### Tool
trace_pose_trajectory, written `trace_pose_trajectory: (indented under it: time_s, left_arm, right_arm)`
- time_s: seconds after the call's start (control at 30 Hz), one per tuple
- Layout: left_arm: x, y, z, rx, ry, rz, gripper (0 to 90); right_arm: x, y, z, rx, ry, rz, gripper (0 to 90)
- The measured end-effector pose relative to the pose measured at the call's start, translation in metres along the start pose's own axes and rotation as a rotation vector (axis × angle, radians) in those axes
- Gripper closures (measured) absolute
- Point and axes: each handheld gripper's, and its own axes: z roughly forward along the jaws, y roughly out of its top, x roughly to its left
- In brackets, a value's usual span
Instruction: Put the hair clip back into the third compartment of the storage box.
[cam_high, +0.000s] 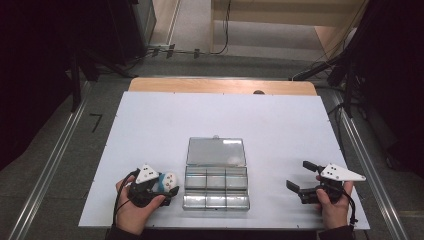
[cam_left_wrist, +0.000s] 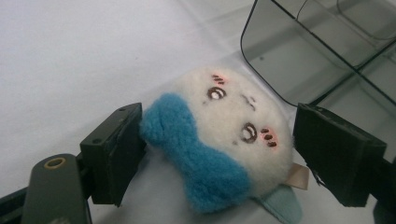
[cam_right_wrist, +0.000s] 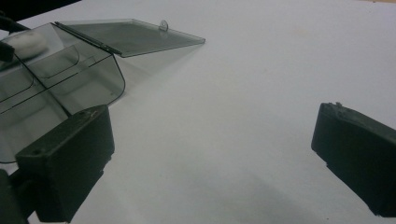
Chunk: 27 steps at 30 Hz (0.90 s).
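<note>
Just left of the clear box (cam_high: 216, 180), the left gripper (cam_left_wrist: 217, 154) brackets a plush toy (cam_left_wrist: 219, 135), pads not quite pressing; right of it, the right gripper (cam_high: 302, 180) is spread wide.

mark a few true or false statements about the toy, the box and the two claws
1. The plush toy lies between the left claw jaws. True.
2. The clear box has its lid shut. False: the lid lies open flat behind it.
3. The right claw holds a toy. False: its jaws stand open with nothing between them.
4. The toy is inside a compartment. False: it rests on the white table, left of the box.
5. The toy has a blue patch. True.
</note>
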Motion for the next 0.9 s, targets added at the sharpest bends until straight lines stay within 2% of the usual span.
trace_pose_trajectory:
  time_s: [0.1,0.3,0.47,0.9]
  left_arm:
    - [-0.003,0.001,0.0,0.007,0.043,0.014,23.7]
    - [-0.003,0.002,0.0,0.007,0.062,0.024,32.5]
    - [-0.001,0.003,-0.003,0.001,0.046,0.015,36.6]
    - [0.001,0.011,-0.013,-0.066,0.011,-0.006,37.1]
  right_arm:
    - [0.0,0.0,0.001,0.004,-0.003,-0.003,0.0]
    - [0.0,0.0,0.001,-0.002,-0.012,-0.004,0.0]
    - [0.001,0.0,0.002,-0.004,-0.023,-0.013,0.0]
    - [0.002,0.0,0.003,-0.002,-0.034,-0.022,0.0]
